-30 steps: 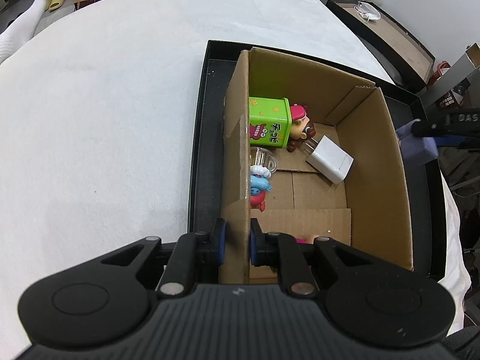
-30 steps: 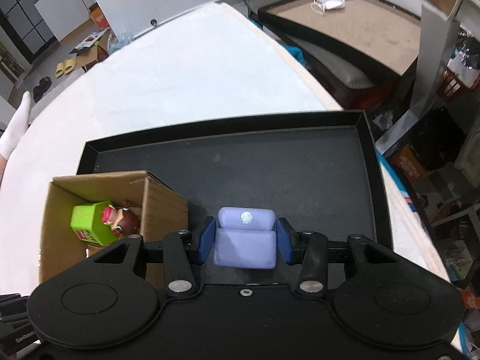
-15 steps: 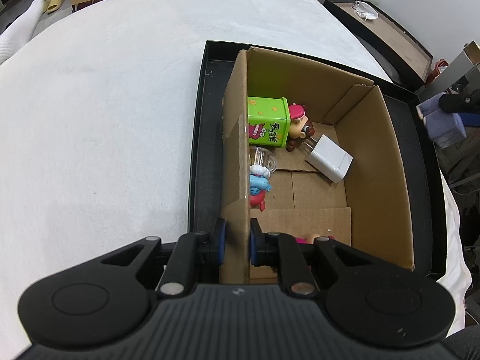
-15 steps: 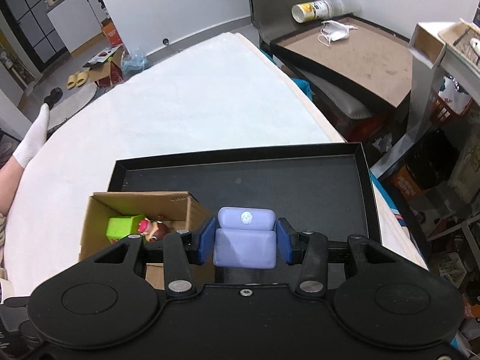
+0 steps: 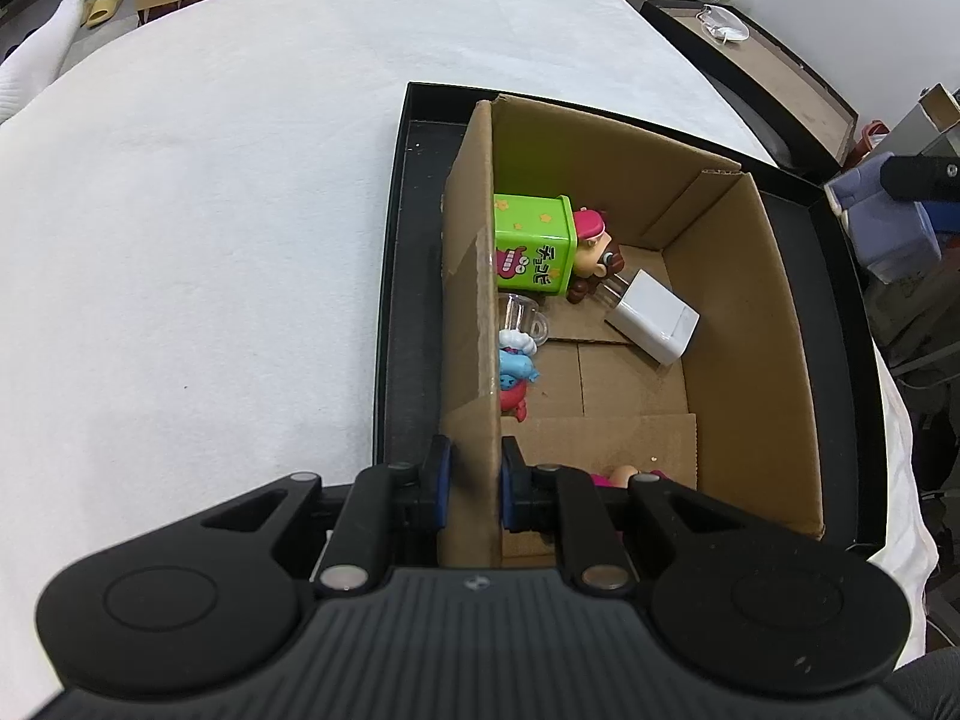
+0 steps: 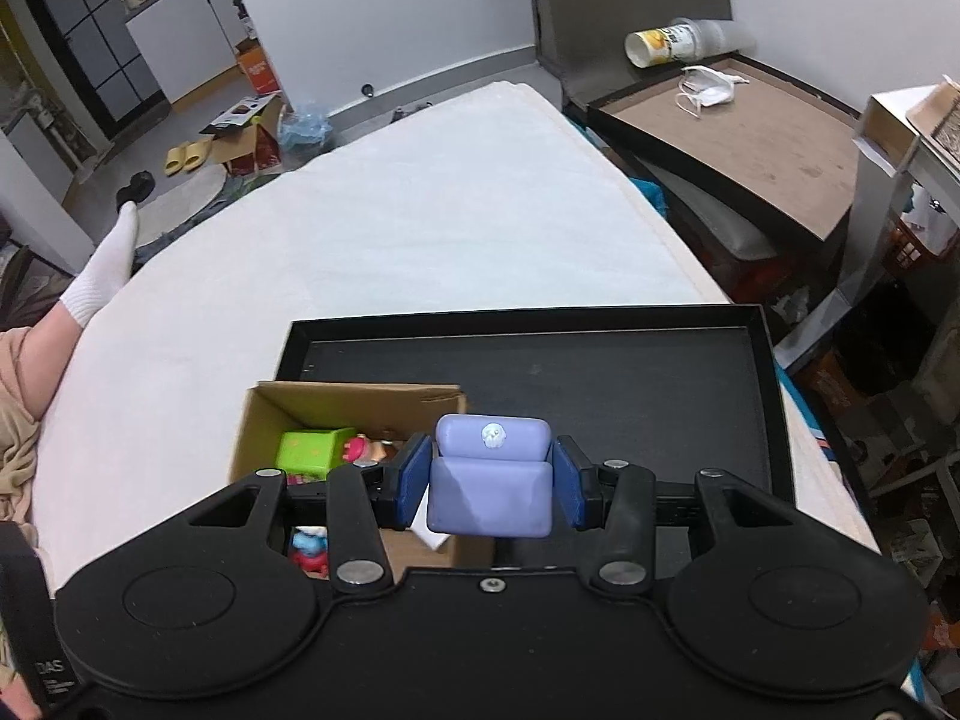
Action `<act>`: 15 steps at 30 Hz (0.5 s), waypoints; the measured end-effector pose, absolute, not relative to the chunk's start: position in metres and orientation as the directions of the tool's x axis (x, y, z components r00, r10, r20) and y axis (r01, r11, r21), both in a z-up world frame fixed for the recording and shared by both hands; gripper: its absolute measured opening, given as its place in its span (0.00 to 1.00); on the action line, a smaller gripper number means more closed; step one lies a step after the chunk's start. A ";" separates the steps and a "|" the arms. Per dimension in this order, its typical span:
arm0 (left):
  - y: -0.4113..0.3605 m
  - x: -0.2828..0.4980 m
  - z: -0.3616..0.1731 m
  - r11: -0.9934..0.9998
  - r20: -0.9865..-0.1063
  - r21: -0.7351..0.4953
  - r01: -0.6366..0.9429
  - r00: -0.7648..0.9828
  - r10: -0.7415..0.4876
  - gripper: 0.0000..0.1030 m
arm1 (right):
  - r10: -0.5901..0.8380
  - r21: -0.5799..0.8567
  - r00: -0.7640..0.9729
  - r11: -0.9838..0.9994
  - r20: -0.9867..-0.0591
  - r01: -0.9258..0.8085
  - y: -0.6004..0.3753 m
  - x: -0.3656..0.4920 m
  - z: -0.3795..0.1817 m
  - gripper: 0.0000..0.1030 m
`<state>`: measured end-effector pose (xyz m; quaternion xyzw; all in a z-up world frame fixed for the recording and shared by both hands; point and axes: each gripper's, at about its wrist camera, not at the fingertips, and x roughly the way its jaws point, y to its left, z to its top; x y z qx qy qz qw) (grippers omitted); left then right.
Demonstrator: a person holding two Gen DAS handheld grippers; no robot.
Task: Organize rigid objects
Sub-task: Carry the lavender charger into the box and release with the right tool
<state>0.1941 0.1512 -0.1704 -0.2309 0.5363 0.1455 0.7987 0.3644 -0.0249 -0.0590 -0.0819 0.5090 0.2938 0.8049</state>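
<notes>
My left gripper [image 5: 471, 480] is shut on the near left wall of an open cardboard box [image 5: 744, 324] that stands in a black tray [image 5: 402, 252]. In the box lie a green tin [image 5: 531, 249], a small doll [image 5: 594, 252], a white charger block [image 5: 654, 324], a clear cup [image 5: 522, 324] and a blue and red figure [image 5: 516, 378]. My right gripper [image 6: 491, 489] is shut on a lilac case [image 6: 491, 495] and holds it high above the box [image 6: 336, 414] and tray [image 6: 660, 372]. The case also shows at the right edge of the left wrist view [image 5: 882, 228].
The tray lies on a white bed [image 5: 198, 210]. Another tray with a cup stack [image 6: 678, 42] and a face mask [image 6: 708, 93] stands past the bed's right side. A person's socked leg [image 6: 90, 282] lies at the left. Clutter fills the floor on the right.
My right gripper has risen and drawn back with the lilac case, so box and tray look smaller. My left gripper has kept its hold on the box wall.
</notes>
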 end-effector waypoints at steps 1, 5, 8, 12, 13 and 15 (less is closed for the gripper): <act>0.151 0.194 -0.171 0.851 -0.923 -0.213 -0.479 0.384 -0.015 0.15 | 0.396 0.170 0.310 0.811 -0.865 -0.560 -0.022 0.361 -0.058 0.42; 0.150 0.192 -0.169 0.857 -0.921 -0.210 -0.471 0.390 -0.012 0.15 | 0.412 0.179 0.299 0.794 -0.860 -0.580 -0.011 0.350 -0.058 0.42; 0.149 0.191 -0.169 0.858 -0.920 -0.213 -0.467 0.393 -0.014 0.15 | 0.416 0.183 0.286 0.786 -0.864 -0.591 -0.002 0.344 -0.062 0.42; 0.150 0.190 -0.169 0.856 -0.918 -0.221 -0.467 0.396 -0.021 0.15 | 0.421 0.191 0.265 0.774 -0.867 -0.604 0.009 0.334 -0.068 0.42; 0.151 0.189 -0.169 0.855 -0.917 -0.223 -0.468 0.397 -0.023 0.15 | 0.422 0.193 0.260 0.771 -0.869 -0.607 0.011 0.332 -0.070 0.42; 0.151 0.189 -0.169 0.854 -0.917 -0.227 -0.468 0.399 -0.025 0.15 | 0.420 0.192 0.251 0.767 -0.872 -0.613 0.016 0.328 -0.073 0.42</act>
